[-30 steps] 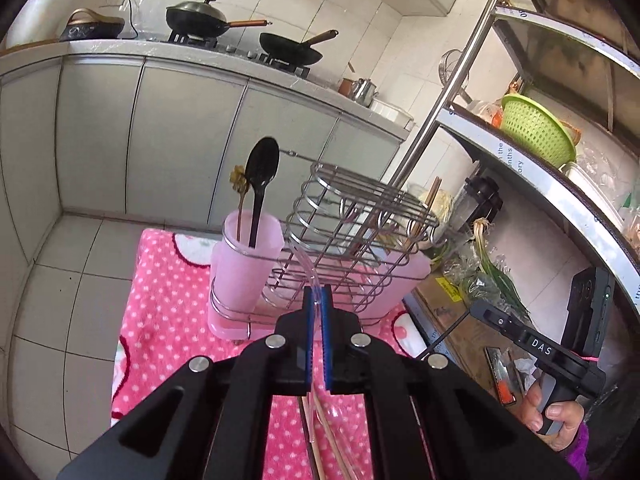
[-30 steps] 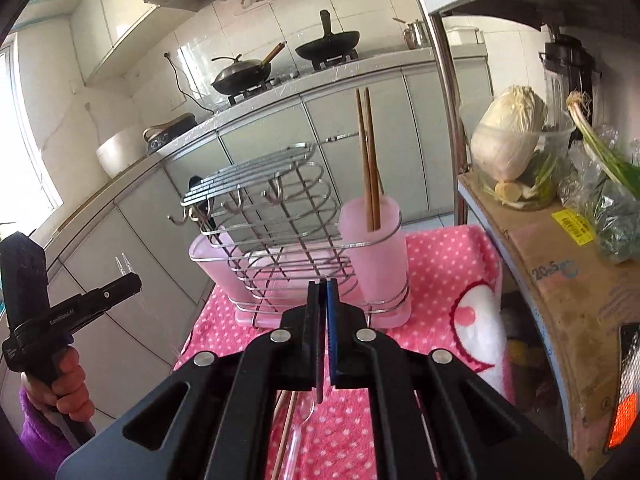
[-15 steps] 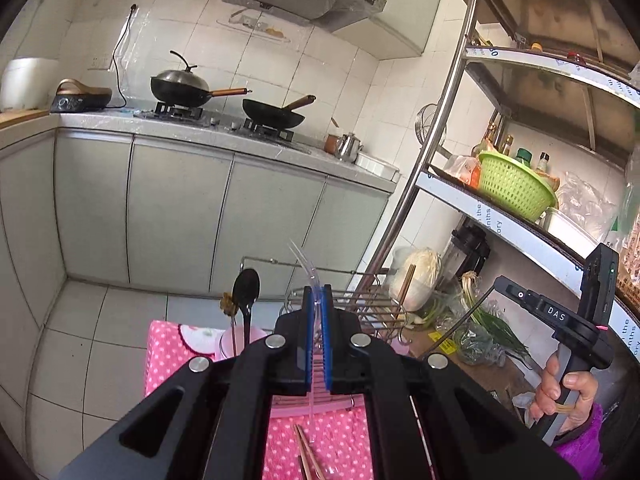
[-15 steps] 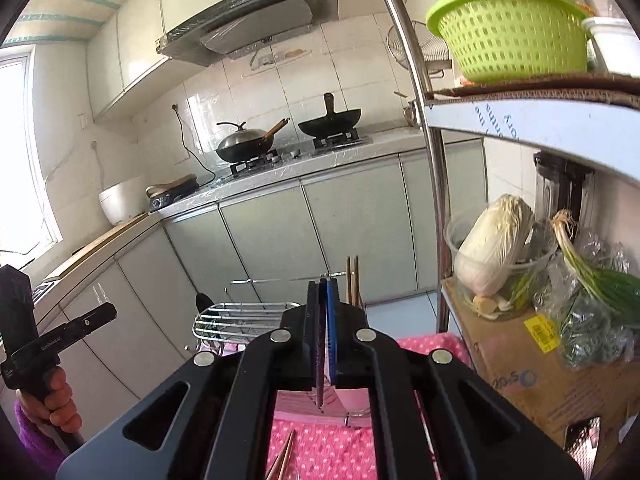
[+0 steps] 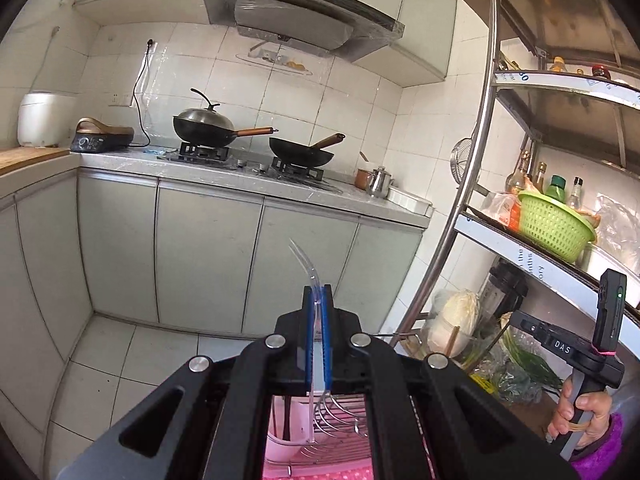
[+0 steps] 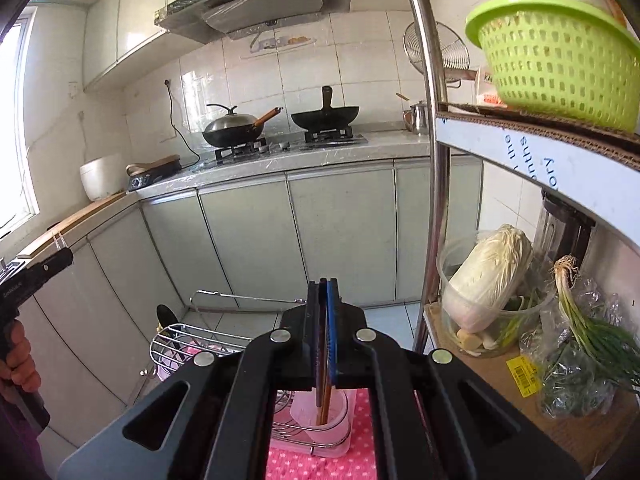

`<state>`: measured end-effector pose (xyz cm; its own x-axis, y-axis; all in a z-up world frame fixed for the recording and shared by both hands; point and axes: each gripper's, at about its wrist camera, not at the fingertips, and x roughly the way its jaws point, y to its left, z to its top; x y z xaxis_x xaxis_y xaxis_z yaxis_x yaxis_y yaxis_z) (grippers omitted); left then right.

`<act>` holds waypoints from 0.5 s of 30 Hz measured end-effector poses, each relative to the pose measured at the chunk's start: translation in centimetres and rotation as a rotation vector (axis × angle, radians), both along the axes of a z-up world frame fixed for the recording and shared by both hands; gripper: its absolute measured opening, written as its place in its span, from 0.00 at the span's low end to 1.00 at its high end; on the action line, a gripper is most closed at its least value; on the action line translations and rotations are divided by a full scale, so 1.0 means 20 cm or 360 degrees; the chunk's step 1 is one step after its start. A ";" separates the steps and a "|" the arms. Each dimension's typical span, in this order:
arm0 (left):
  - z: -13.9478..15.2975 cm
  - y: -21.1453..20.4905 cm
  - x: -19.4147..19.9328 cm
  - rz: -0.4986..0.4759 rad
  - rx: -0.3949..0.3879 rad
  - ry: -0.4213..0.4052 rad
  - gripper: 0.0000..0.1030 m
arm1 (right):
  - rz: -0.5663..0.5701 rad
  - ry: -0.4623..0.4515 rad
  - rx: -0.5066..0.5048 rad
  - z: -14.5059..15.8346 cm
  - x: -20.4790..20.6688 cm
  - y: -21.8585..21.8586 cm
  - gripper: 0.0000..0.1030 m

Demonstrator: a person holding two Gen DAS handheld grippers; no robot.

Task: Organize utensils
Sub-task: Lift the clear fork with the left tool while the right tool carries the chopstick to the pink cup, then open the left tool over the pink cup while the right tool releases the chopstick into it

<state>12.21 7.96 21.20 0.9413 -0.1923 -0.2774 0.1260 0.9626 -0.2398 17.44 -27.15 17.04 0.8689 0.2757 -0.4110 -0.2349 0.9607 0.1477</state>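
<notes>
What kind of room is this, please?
A home kitchen, most likely. A gas stove carries a lidded wok under a range hood, and a metal shelf rack holds a green basket and bottles.

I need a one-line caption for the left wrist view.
Left gripper shut on a clear plastic utensil, raised above the wire rack.

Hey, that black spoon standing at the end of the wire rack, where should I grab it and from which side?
Probably the neck just under the bowl of the black spoon, coming straight down from above. It stands upright, bowl up, and the wire rack crowds its lower handle, so only the top looks free.
</notes>
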 end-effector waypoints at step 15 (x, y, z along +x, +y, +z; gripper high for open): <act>-0.47 -0.05 0.36 -0.0035 0.0053 0.0497 0.03 | 0.0081 0.0427 -0.0015 -0.27 0.25 0.06 0.04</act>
<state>19.43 6.98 11.77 0.8054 -0.1976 -0.5588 0.0720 0.9684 -0.2387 22.48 -25.89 11.58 0.7136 0.3113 -0.6276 -0.2368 0.9503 0.2021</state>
